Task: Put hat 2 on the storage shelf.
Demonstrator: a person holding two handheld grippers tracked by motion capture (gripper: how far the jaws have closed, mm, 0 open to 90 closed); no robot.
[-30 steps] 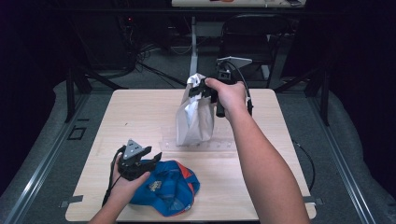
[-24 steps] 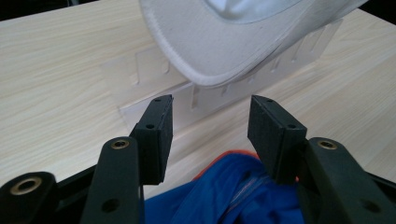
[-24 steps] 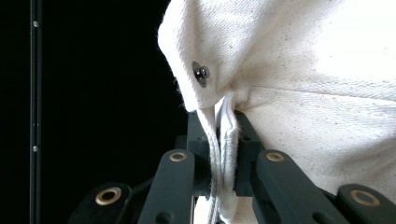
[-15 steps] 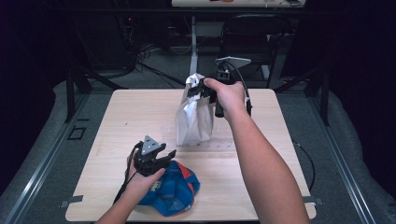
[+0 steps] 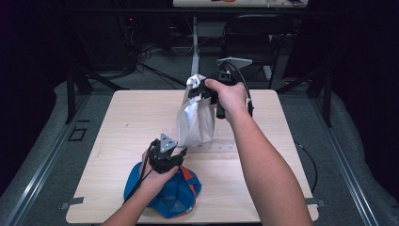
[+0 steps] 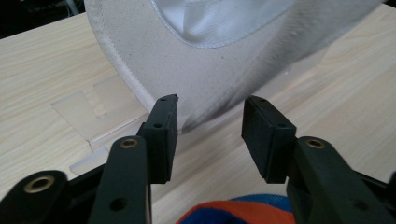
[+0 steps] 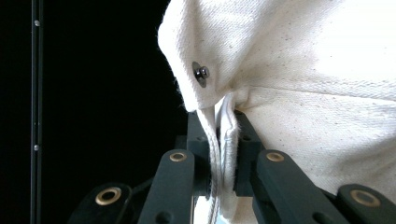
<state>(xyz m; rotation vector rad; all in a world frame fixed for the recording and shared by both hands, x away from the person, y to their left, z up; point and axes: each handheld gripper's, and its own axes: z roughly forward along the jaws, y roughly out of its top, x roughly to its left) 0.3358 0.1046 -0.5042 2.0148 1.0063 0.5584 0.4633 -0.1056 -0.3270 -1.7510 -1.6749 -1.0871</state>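
Observation:
A white cloth bag [image 5: 195, 122] with a silvery lining hangs upright over the middle of the table [image 5: 127, 117]. My right gripper [image 5: 196, 92] is shut on its top hem; in the right gripper view the pads [image 7: 245, 154] pinch the folded edge beside a metal snap [image 7: 201, 73]. My left gripper [image 5: 181, 153] sits low in front of the bag, above a blue and orange fabric item [image 5: 174, 193]. Its jaws have just been closing and still stand apart. The bag's bottom corner [image 6: 187, 116] lies just at the fingertips [image 6: 164, 116], with the pads not pressing on it.
A clear plastic sheet [image 6: 88, 112] lies flat on the wooden table under the bag. The blue and orange item [image 6: 238, 212] reaches the table's front edge. Behind the table are dark stands, cables and a chair [image 5: 254, 28].
My left gripper has moved right and forward from the front left, over the blue item, up to the bag's bottom corner, with its jaws narrower. The right gripper and the bag have stayed put.

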